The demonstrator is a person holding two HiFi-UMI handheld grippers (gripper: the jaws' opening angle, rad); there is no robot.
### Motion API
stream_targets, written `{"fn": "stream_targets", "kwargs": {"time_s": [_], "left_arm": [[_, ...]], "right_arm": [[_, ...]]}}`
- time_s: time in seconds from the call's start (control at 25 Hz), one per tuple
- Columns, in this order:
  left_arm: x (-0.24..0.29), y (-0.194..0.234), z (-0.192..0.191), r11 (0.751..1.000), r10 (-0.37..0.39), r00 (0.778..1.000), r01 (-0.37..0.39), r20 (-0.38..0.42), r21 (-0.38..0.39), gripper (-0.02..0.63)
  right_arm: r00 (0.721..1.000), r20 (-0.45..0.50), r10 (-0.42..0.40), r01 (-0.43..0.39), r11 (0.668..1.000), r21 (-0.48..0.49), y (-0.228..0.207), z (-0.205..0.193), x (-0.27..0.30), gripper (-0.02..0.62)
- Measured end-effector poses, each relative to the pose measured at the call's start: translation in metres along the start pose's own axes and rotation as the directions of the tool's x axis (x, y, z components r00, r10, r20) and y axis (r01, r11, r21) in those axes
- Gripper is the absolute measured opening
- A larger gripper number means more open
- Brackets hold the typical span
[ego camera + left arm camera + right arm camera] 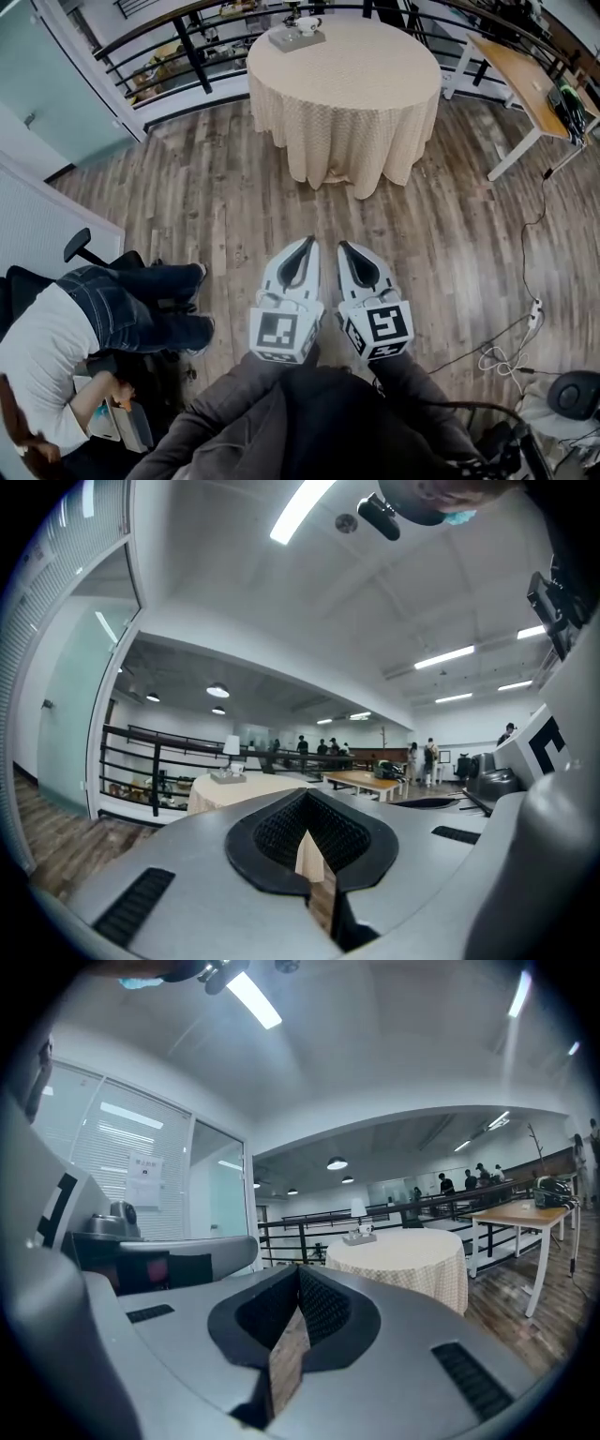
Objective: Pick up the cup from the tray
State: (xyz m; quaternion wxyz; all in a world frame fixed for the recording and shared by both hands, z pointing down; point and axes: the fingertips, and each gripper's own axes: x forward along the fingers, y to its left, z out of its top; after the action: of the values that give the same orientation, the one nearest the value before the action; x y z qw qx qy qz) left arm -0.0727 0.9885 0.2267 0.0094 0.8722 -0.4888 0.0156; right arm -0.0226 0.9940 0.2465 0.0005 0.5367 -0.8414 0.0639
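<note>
A round table (356,80) is covered with a beige patterned cloth (361,145) that hangs nearly to the wooden plank floor (225,202). A grey tray (296,38) is set directly on the cloth, near the table's far left edge. A wooden desk (517,70) is stood on the floor right of the table.

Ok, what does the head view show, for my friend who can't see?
Two grey grippers, the left gripper and right gripper, jaws shut and empty, point side by side toward a round table with a beige cloth. A tray holding a cup sits near its far edge.
</note>
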Motion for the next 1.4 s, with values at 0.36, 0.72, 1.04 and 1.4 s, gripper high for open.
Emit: {"fn": "stream_targets", "kwargs": {"time_s": [0.36,0.72,1.04,1.4], "left_arm": [[0.048,0.083,0.02,1.0,-0.003,0.999,0.004,0.048,-0.021,0.006],[0.093,0.118,-0.004,0.998,-0.019,1.0,0.018,-0.024,-0.053,0.006],[0.181,0.143,-0.006,0.999,-0.032,0.997,0.03,-0.069,-0.031,0.006],[0.294,0.168,0.001,1.0,-0.023,0.995,0.024,-0.101,0.002,0.006]], "right_arm": [[1.0,0.01,0.011,-0.011,1.0,-0.022,0.007,0.027,0.099,0.005],[1.0,-0.016,-0.013,0.012,1.0,-0.016,-0.014,0.022,0.156,0.005],[0.999,-0.029,-0.03,0.03,0.999,0.016,-0.073,0.025,0.226,0.005],[1.0,-0.024,-0.018,0.019,0.999,0.046,-0.153,0.041,0.31,0.005]]}}
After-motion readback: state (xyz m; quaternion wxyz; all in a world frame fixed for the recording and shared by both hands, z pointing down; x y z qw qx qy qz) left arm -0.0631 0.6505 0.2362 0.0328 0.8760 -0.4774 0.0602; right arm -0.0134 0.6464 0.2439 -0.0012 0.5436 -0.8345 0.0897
